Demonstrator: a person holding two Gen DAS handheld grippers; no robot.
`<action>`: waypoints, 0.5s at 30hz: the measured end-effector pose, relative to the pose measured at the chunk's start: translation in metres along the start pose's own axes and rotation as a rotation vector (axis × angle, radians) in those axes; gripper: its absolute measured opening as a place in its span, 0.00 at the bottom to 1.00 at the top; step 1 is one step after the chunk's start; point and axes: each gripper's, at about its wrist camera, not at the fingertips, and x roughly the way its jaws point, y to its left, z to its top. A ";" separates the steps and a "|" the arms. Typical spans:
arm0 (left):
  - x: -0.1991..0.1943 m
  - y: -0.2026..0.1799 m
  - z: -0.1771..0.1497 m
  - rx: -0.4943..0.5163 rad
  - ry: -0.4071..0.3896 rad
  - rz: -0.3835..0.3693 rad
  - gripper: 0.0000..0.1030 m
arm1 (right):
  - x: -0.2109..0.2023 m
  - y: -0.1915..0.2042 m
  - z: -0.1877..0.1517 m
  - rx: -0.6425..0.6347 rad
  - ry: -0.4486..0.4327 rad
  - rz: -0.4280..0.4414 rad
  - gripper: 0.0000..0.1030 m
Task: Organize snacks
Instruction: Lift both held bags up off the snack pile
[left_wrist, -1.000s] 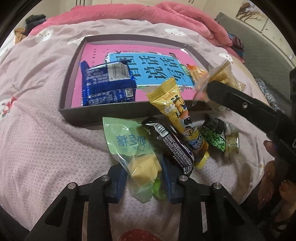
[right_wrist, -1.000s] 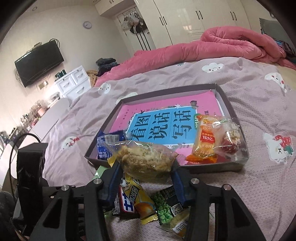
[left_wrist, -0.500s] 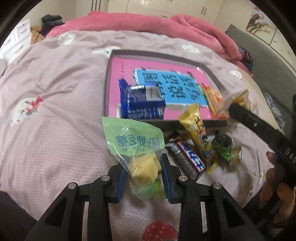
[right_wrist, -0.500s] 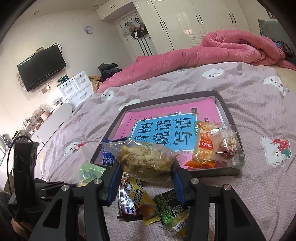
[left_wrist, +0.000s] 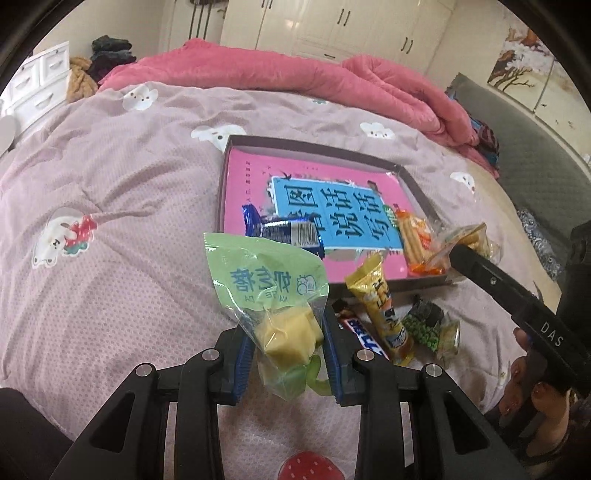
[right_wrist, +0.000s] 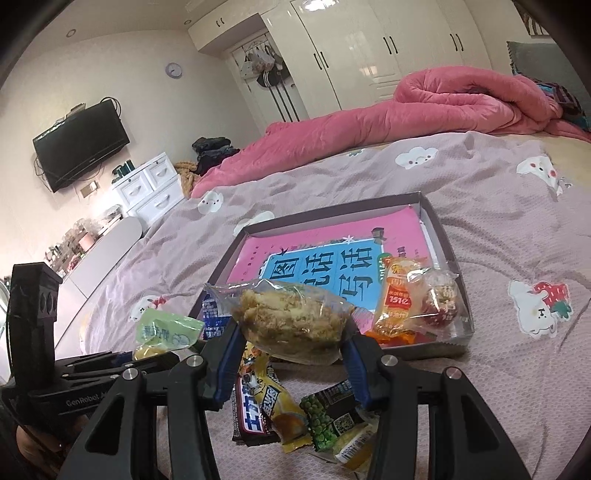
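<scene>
My left gripper (left_wrist: 288, 334) is shut on a green packet with a yellow block inside (left_wrist: 275, 291), held above the bed in front of the box. My right gripper (right_wrist: 291, 332) is shut on a clear bag of brown flaky pastry (right_wrist: 290, 321), held above the near edge of the shallow dark box (right_wrist: 448, 254). The box (left_wrist: 221, 177) holds a pink and blue book, a blue packet (left_wrist: 284, 230), an orange packet (right_wrist: 397, 299) and a red-filled clear packet (right_wrist: 441, 301). On the bed lie a yellow packet (left_wrist: 384, 306), a dark chocolate bar (left_wrist: 364, 334) and a green pea packet (left_wrist: 424, 326).
The bed has a mauve cover (left_wrist: 110, 221) with a rolled pink quilt (right_wrist: 424, 107) at its far side. White drawers (right_wrist: 151, 188), a wall TV (right_wrist: 79, 144) and wardrobes (right_wrist: 369, 51) stand beyond the bed. A grey headboard (left_wrist: 532, 158) is at the right.
My left gripper has lifted the green packet off the bed and pulled back from the box. My right gripper has kept hold of the pastry bag and risen slightly.
</scene>
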 end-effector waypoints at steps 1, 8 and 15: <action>-0.001 0.000 0.002 -0.001 -0.005 -0.002 0.33 | -0.001 -0.001 0.001 0.004 -0.006 -0.002 0.48; -0.010 -0.003 0.013 0.015 -0.056 0.006 0.33 | -0.007 -0.006 0.007 0.023 -0.030 -0.012 0.49; -0.012 -0.011 0.017 0.038 -0.077 0.003 0.33 | -0.010 -0.008 0.013 0.029 -0.052 -0.012 0.49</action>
